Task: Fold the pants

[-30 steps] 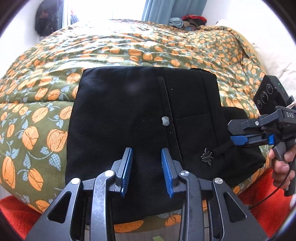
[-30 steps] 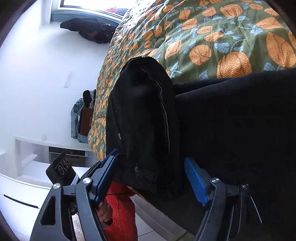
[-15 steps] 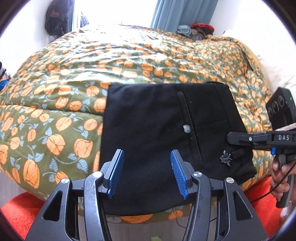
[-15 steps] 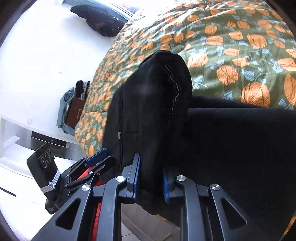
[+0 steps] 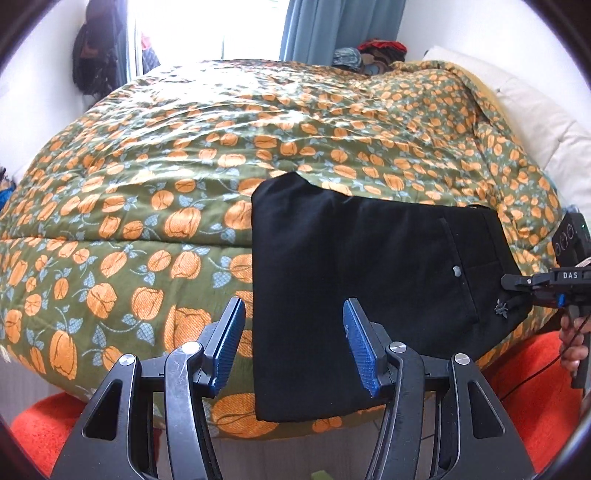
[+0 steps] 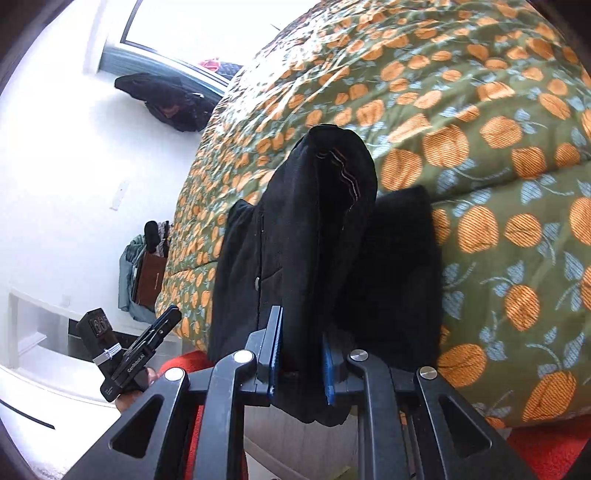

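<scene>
Black pants (image 5: 362, 280) lie folded into a compact rectangle on the near edge of the bed. My left gripper (image 5: 291, 347) is open and empty, held back from the pants' near left edge. My right gripper (image 6: 301, 358) is shut on the pants (image 6: 317, 236) at their right end and lifts that end into a raised hump. In the left wrist view the right gripper (image 5: 517, 286) shows at the far right, clamped on the pants' edge. In the right wrist view the left gripper (image 6: 162, 325) shows at lower left.
The bed carries a green quilt (image 5: 184, 177) with orange flowers. A white pillow (image 5: 535, 110) lies at the back right. An orange-red rug (image 5: 535, 391) lies on the floor in front of the bed. Blue curtains (image 5: 332, 26) and hung dark clothes (image 5: 96, 55) stand behind.
My left gripper has drawn back from the pants, swung left and opened wider. My right gripper closed on the pants' right end and raised it.
</scene>
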Action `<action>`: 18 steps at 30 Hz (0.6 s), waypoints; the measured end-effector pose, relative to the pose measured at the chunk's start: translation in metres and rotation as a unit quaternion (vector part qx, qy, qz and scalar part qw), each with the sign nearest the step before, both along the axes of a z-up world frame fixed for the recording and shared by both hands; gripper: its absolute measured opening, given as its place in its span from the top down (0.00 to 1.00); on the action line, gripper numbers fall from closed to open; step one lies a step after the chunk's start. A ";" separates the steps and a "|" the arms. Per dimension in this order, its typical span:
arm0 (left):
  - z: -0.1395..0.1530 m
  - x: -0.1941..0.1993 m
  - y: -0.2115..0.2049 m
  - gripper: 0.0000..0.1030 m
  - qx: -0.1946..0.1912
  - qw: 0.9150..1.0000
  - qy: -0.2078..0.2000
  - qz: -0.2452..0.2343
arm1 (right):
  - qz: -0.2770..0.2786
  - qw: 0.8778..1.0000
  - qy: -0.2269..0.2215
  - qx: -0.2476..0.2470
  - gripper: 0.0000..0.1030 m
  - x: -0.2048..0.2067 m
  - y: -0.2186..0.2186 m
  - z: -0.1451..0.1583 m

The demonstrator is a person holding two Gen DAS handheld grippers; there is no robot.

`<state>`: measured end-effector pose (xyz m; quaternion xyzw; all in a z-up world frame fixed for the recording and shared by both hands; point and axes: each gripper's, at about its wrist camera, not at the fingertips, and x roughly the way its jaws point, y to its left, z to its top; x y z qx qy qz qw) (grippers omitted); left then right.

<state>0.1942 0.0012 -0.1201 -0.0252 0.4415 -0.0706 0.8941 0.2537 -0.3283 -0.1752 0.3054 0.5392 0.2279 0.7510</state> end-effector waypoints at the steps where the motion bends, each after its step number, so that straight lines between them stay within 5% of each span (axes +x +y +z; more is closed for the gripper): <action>1: -0.003 0.000 -0.005 0.44 0.009 1.000 0.003 -0.005 | -0.007 1.000 0.008 0.005 0.82 -0.002 -0.006 -0.009; 9: -0.054 0.005 -0.031 0.42 0.089 0.994 0.056 -0.009 | -0.022 0.999 0.004 -0.027 0.73 -0.005 -0.009 -0.037; 12: -0.052 0.004 -0.034 0.42 0.096 0.994 0.056 -0.007 | -0.014 0.998 -0.014 -0.066 0.58 -0.009 -0.008 -0.021; 18: -0.053 0.005 -0.036 0.42 0.103 0.993 0.053 -0.004 | -0.014 0.975 -0.124 -0.183 0.56 -0.014 0.000 0.036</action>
